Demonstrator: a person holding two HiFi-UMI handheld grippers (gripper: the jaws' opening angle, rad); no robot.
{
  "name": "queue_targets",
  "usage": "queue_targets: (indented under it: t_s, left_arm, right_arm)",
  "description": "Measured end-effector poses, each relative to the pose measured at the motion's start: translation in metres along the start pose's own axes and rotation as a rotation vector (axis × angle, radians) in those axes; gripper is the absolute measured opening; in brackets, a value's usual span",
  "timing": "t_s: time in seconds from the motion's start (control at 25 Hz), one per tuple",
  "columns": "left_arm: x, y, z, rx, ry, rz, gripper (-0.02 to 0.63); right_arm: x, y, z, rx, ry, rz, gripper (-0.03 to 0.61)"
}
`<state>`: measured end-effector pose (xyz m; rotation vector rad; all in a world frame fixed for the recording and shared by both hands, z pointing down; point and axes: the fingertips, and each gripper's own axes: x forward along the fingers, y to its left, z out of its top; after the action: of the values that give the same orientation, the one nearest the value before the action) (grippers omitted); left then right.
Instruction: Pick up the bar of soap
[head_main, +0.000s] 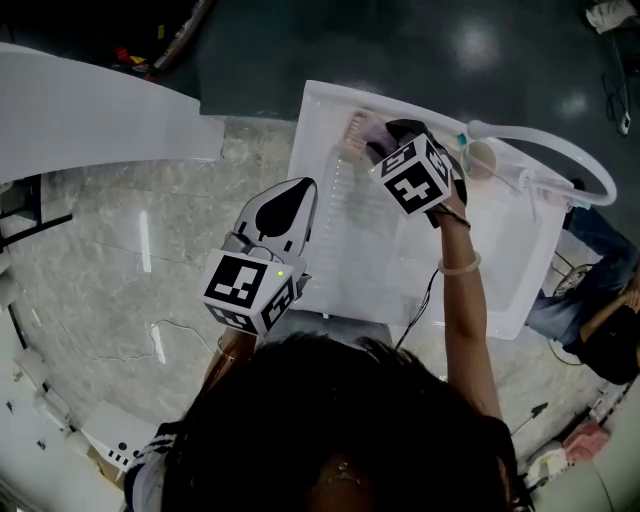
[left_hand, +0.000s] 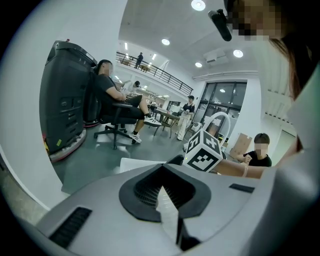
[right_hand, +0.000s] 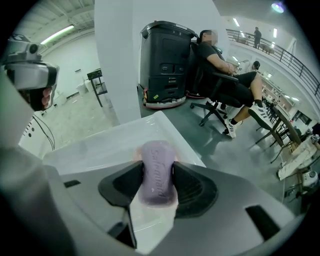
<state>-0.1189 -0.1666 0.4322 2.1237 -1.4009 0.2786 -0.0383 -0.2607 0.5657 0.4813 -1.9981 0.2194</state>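
Nearest is the left gripper (head_main: 298, 195), held over the marbled counter (head_main: 120, 230) just left of the white sink (head_main: 500, 260). Its dark pads are pressed together at the tips with nothing between them, which its own view (left_hand: 161, 180) shows plainly. It points toward the far side, well apart from the soap.

Farther off, the person's right hand (head_main: 448, 205) reaches out over the sink with the right gripper (head_main: 368, 140). This claw is pinching the bar of soap (head_main: 362, 130) at the sink's far-left corner. In the right gripper view (right_hand: 158, 167) the pale purple bar (right_hand: 156, 180) stands on edge between the two black pads, one pad flat against each broad side. It runs lengthwise along the jaws and its far end sticks out a little past the tips. Raised lettering runs along its upper edge. The sink's white floor (right_hand: 100, 145) shows below and beyond the bar, but whether the soap touches it cannot be told. Something pinkish (head_main: 352, 125) shows just behind the soap — what it is I cannot make out.

By count there is one bar of soap, one sink and two grippers, each carrying one marker cube. One white faucet (head_main: 585, 165) arches over the sink's far-right side.

Beyond the counter, on the grey floor, the right gripper view shows one tall black machine (right_hand: 167, 65). Just to its right, one person sits in a wheeled office chair (right_hand: 215, 95).
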Motion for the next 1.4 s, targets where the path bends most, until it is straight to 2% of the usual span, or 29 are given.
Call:
queue_targets:
  t_s: [0.6,1.4]
  left_arm:
    - [-0.01,-0.031,0.003,0.053,-0.011,-0.047,-0.002]
    - [-0.023,-0.076,0.016,0.143,-0.021,-0.113,-0.002]
  right_arm:
    - [-0.045,0.021,-0.012,0.098,-0.081,-0.028,0.195]
    - [-0.126,0.045,-0.004,0.205,-0.279,-0.083,0.195]
